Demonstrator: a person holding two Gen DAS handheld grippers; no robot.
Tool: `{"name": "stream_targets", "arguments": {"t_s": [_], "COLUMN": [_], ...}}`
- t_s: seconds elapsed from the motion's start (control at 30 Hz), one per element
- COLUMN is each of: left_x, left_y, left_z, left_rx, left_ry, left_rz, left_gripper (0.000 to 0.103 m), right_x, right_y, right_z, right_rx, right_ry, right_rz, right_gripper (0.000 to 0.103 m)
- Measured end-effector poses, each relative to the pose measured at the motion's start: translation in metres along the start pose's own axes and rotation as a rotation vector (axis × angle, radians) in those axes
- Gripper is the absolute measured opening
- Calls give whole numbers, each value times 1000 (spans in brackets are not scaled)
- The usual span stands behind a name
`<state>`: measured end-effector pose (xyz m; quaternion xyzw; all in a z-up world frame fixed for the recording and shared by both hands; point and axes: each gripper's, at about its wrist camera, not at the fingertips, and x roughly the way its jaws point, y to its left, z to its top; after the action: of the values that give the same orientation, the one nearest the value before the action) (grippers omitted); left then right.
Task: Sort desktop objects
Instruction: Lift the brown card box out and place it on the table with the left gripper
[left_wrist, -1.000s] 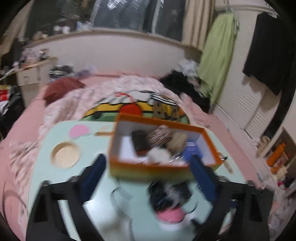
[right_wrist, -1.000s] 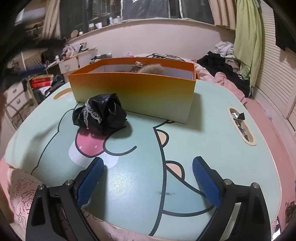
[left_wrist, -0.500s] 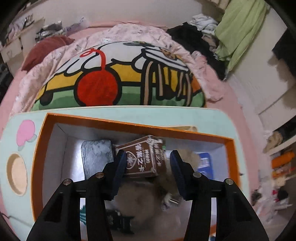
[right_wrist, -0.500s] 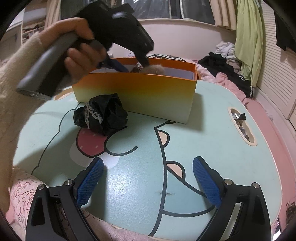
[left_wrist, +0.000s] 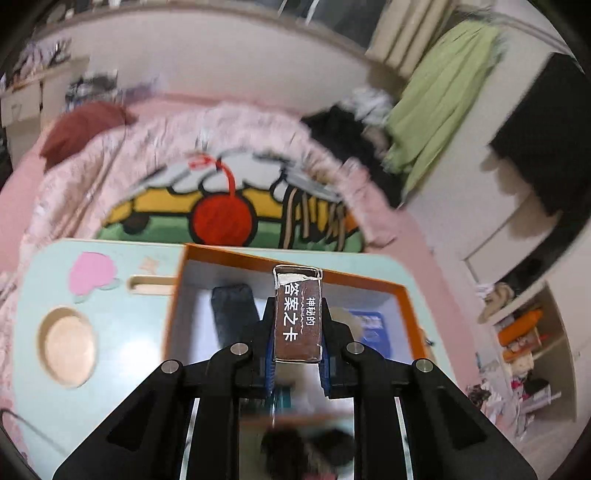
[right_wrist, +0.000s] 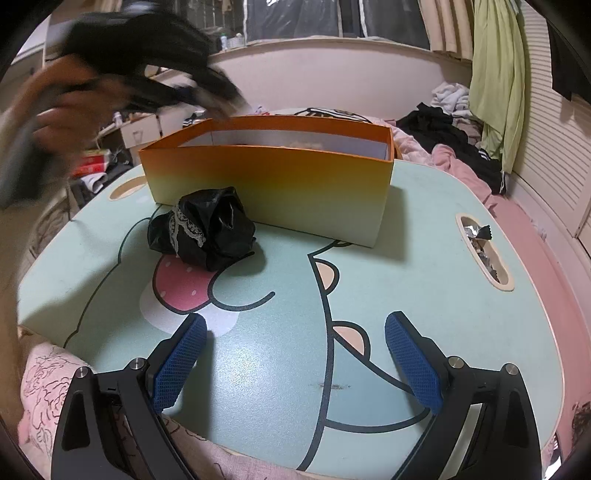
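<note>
From your left wrist view, your left tool (left_wrist: 297, 345) has just been closing and now grips the small brown card box with white lettering (left_wrist: 298, 319), held above the open orange cardboard box (left_wrist: 404, 306) on the pale green cartoon-printed desk (left_wrist: 122, 369). Your right wrist view cannot see into that box; it shows your right tool (right_wrist: 293, 363) with jaws wide apart over the desk, nothing between them, and a crumpled black lace-trimmed cloth (right_wrist: 207, 232) touching the box's near wall.

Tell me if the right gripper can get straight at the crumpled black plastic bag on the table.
Probably yes. The right gripper is open and empty, and only bare table lies between it and the crumpled black plastic bag, ahead and slightly left.
</note>
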<state>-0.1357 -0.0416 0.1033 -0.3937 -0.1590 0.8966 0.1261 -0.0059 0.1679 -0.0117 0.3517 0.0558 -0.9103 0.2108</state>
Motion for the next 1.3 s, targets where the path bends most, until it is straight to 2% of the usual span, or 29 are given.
{"name": "stream_targets", "arguments": {"t_s": [0.13, 0.27, 0.33, 0.37, 0.4, 0.43, 0.47, 0.5, 0.53, 0.57, 0.6, 0.67, 0.73, 0.8, 0.87, 0.9, 1.0, 1.1, 1.27, 1.3], "left_x": [-35, -22, -10, -3, 4, 8, 6, 0, -10, -21, -33, -46, -43, -26, -16, -10, -1, -1, -21, -24], "left_y": [12, 38, 49, 55, 58, 61, 60, 59, 56, 53, 48, 38, 26, 24, 30, 32, 32, 38, 29, 25], "left_z": [-48, -89, -99, -101, -102, -102, -103, -105, -109, -114, -122, -135, -149, -164, -173, -174, -172, -172, -181, -183], "left_rx": [23, -74, -125, -163, -182, -190, -174, -136, -91, -49, 7, 108, 235, 299, 283, 271, 242, 237, 228, 226], "left_ry": [-62, -22, -63, -73, -41, -3, 15, 4, -24, -61, -108, -137, -80, 9, -31, -58, -75, -89, -108, -114], "left_rz": [-54, -105, -96, -85, -85, -94, -116, -104, -61, -5, 74, 177, 238, 320, 319, 322, 358, 355, 359, 361], "left_gripper": [19, 19, 22, 38, 60, 65, 66, 66, 66, 70, 79, 84, 84, 87, 102, 102, 102, 102, 102, 102], "right_x": [0, 0, 0, 1, 0, 0, 0, 0, 0, 1, 0, 1, 1, 0, 1, 1, 1, -2, -29, -35], "right_y": [0, 0, 0, 1, 1, 1, 1, 1, 2, 2, 2, 2, 1, 1, 1, 1, -1, -6, -18, -21], "right_z": [0, 0, 0, 0, -1, 0, -1, -1, 0, 0, 0, 0, -1, -1, -1, 0, -1, 0, 18, 28], "right_rx": [-1, -1, 0, 0, 0, -1, 1, 2, 2, 2, 2, 1, 1, 2, 2, 3, 5, 32, 95, 101], "right_ry": [0, 0, 0, 0, 0, -1, -1, 0, -1, -2, -2, -1, -2, -3, -5, -5, -5, -21, -136, -160], "right_rz": [-1, -1, 0, 0, -1, -1, 0, 0, 0, 0, 0, -1, -1, -2, -6, -7, -9, 25, 119, 138], "right_gripper": [98, 98, 98, 98, 98, 98, 98, 98, 98, 98, 98, 98, 98, 98, 98, 98, 98, 98, 97, 94]}}
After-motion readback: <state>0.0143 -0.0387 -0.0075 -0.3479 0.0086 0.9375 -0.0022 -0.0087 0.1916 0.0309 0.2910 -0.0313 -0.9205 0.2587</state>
